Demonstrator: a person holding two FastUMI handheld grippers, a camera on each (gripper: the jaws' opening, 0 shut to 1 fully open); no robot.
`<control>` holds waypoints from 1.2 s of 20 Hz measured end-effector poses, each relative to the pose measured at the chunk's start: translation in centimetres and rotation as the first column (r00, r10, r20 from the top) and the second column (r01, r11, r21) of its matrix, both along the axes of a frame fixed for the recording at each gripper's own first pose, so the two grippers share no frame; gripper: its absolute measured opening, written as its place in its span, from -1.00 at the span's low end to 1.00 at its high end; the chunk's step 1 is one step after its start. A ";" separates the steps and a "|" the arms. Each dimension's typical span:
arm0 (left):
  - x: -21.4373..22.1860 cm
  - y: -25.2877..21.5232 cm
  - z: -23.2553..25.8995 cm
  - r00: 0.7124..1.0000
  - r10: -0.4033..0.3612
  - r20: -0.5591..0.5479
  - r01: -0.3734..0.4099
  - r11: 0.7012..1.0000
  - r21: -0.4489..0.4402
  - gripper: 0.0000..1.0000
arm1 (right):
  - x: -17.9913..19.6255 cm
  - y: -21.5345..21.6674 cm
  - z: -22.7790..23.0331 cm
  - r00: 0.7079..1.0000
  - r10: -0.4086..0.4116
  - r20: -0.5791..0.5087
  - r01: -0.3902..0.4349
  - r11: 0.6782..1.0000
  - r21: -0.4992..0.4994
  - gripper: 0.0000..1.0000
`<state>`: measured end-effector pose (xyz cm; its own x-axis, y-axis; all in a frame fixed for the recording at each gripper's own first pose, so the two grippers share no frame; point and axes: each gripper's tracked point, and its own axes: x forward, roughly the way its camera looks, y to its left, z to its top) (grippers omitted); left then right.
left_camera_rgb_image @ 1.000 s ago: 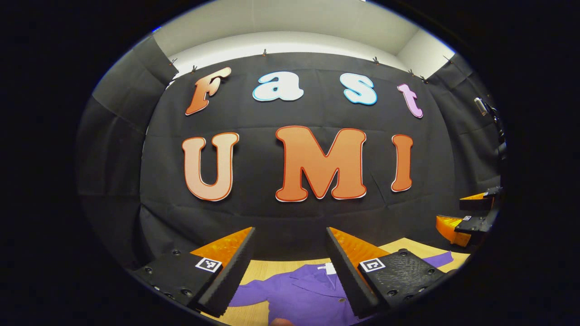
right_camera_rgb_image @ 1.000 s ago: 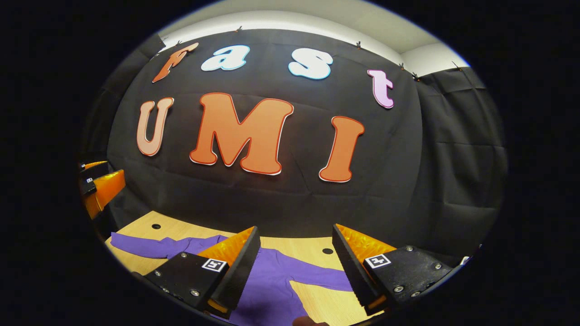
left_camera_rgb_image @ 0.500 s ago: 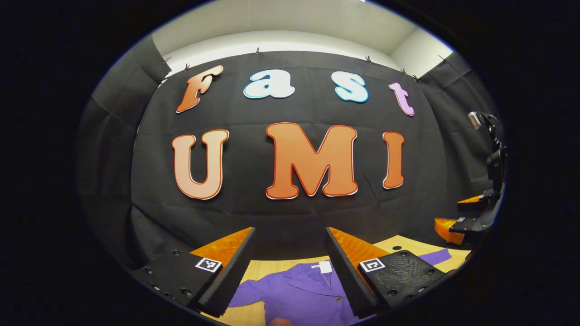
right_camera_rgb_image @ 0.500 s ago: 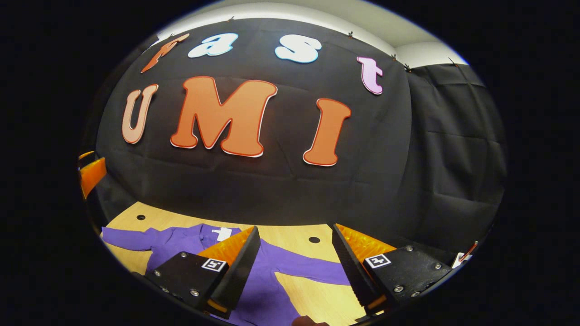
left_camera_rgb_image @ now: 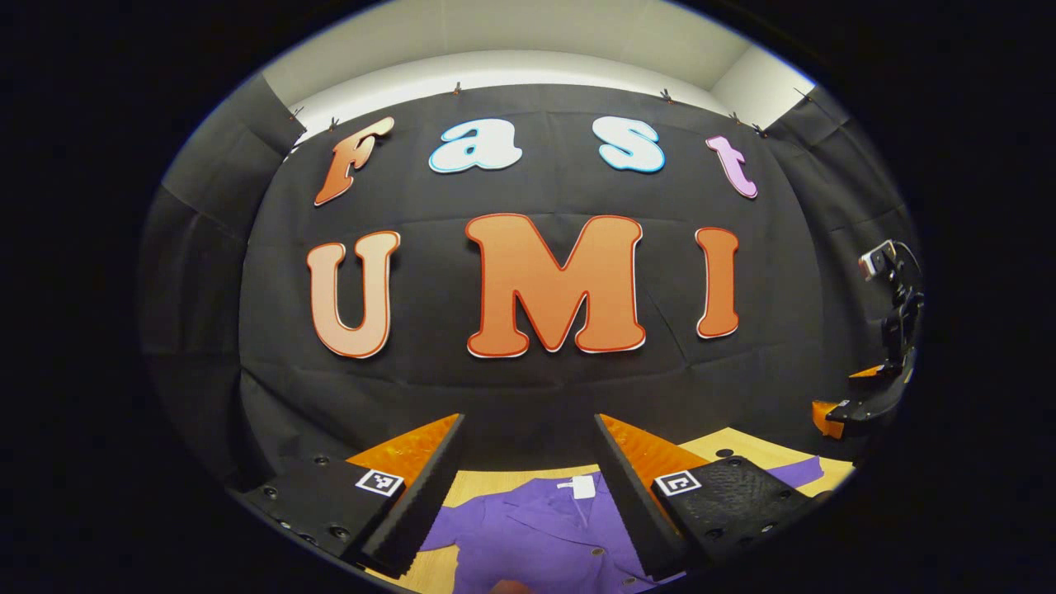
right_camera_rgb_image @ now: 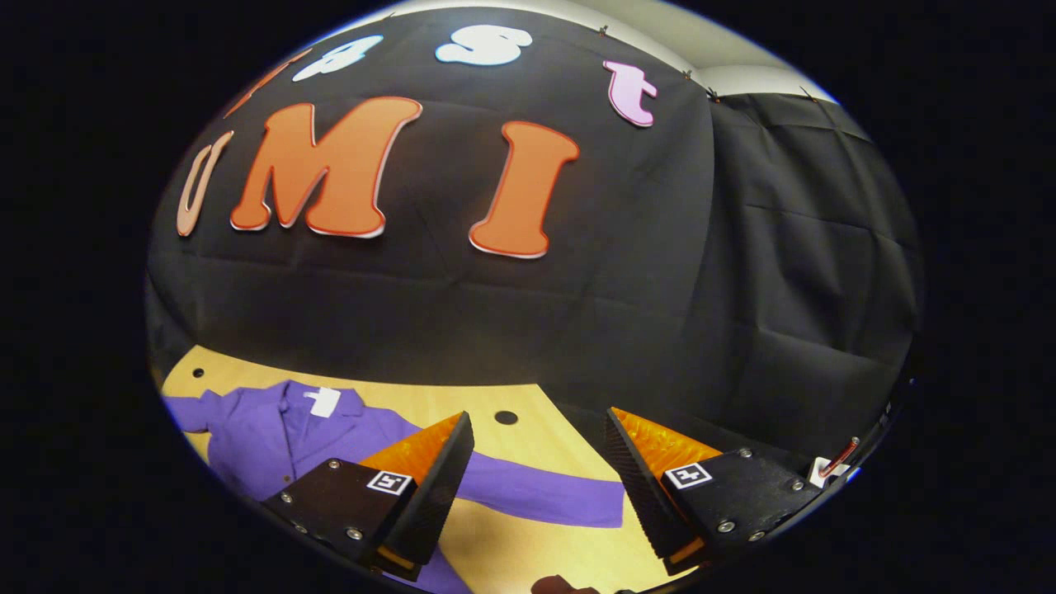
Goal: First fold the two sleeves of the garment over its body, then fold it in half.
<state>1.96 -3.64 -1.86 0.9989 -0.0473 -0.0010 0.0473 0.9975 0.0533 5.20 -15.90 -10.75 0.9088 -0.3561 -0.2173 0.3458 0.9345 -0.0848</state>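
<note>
Purple shirt (left_camera_rgb_image: pixel 544 536) flat on wooden table (right_camera_rgb_image: pixel 544 441), sleeves spread out. Left gripper (left_camera_rgb_image: pixel 528 487) and right gripper (right_camera_rgb_image: pixel 536 487) both spread apart, gripping nothing, up above it.

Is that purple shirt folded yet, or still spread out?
Spread out: the purple shirt lies flat on the table, its sleeve stretched sideways.

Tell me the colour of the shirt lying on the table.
Purple shirt, plain; clearest in the right gripper view.

Even, fairly bright overhead light; sharp focus, strong fisheye bending at edges, no glare.
</note>
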 end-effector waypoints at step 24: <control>0.8 -4.0 -6.0 0.972 0.145 -0.182 -0.141 0.989 0.039 0.89 | 2.2 -12.8 -24.5 0.709 0.123 -0.695 0.236 0.887 0.398 0.94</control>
<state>2.73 -7.68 -7.83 0.9778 0.0985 -0.1851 -0.0845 0.9930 0.0824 7.38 -28.70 -35.29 0.4157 -0.1068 -0.9032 0.4088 0.9090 0.0807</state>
